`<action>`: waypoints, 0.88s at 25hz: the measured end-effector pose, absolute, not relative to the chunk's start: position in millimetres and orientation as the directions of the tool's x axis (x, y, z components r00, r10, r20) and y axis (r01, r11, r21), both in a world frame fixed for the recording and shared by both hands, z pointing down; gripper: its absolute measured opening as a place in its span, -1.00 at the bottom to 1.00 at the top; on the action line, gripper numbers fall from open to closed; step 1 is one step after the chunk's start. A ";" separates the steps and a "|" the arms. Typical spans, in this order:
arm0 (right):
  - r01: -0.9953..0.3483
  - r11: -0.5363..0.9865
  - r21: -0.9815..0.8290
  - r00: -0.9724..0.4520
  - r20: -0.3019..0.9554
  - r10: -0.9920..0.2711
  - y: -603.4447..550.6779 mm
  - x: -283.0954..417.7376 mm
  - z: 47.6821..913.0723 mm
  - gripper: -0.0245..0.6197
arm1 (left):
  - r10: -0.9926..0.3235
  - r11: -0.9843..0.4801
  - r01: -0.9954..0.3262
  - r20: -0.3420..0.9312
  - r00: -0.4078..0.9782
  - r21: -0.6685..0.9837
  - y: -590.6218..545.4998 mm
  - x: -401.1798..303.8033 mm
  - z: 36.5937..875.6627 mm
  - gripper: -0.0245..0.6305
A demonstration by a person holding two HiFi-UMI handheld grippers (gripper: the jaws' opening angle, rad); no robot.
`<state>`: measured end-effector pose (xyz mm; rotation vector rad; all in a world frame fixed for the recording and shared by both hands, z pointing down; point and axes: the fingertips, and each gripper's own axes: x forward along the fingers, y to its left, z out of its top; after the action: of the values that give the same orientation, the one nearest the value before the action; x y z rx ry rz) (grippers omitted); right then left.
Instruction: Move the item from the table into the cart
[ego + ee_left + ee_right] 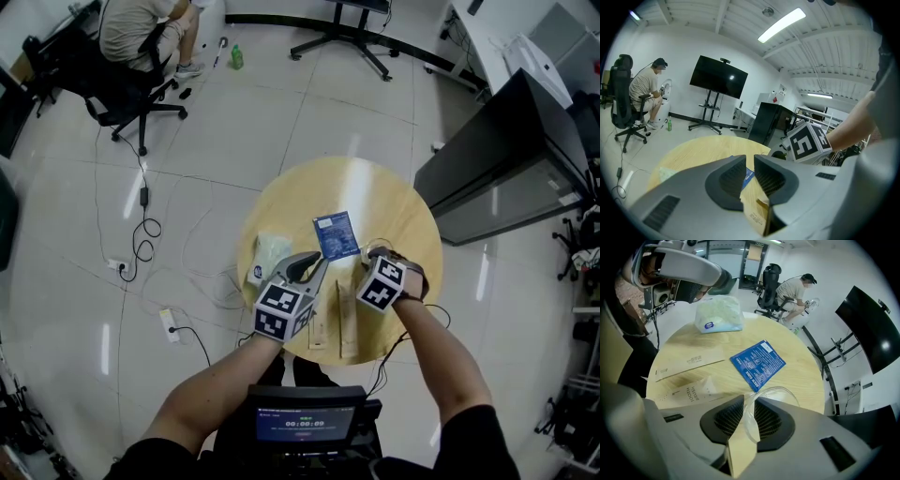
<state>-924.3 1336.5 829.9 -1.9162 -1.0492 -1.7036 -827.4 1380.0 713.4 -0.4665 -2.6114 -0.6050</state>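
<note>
A tan card pack (740, 453) with a clear plastic front curling outward is pinched in the right tongs (749, 405), low over the round wooden surface (806, 376) and just beside a blue brew-guide sachet (758, 363). The right forearm (441, 352) reaches in, its tongs aimed steeply down. The left tongs (750, 165), narrowly spread, slant over a kraft toothbrush pack (755, 215).

kraft boxes (689, 363) (686, 392) 2 | blue packet (758, 363) 1 | pale pouch (718, 315) 1 | clear-wrapped pack (740, 452) 1 (partly hidden)
</note>
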 end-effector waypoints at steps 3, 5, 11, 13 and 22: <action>0.725 -0.658 0.205 -0.011 0.958 0.286 1333.7 -921.0 823.5 -0.74 | 0.231 0.851 0.407 0.460 -0.858 0.332 1382.4 -824.2 703.7 -0.74; 0.733 -0.647 0.209 -0.008 0.954 0.299 1330.6 -920.3 820.0 -0.77 | 0.229 0.856 0.401 0.456 -0.860 0.327 1382.9 -824.9 698.1 -0.75; 0.769 -0.594 0.236 0.006 0.927 0.376 1315.6 -921.9 810.8 -0.80 | 0.220 0.873 0.382 0.456 -0.862 0.301 1369.0 -827.4 690.8 -0.75; 0.784 -0.571 0.245 0.008 0.915 0.404 1313.2 -924.6 803.3 -0.80 | 0.217 0.879 0.376 0.454 -0.864 0.294 1364.2 -828.5 686.5 -0.75; 0.860 -0.432 0.273 0.030 0.817 0.576 1284.7 -926.8 693.9 -0.80 | 0.199 0.916 0.317 0.406 -0.892 0.247 1334.2 -836.4 621.5 -0.76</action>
<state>-926.8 1284.7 693.9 -2.0159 -1.4691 -1.3584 -836.4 1334.2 621.5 -0.3782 -2.6986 -0.4365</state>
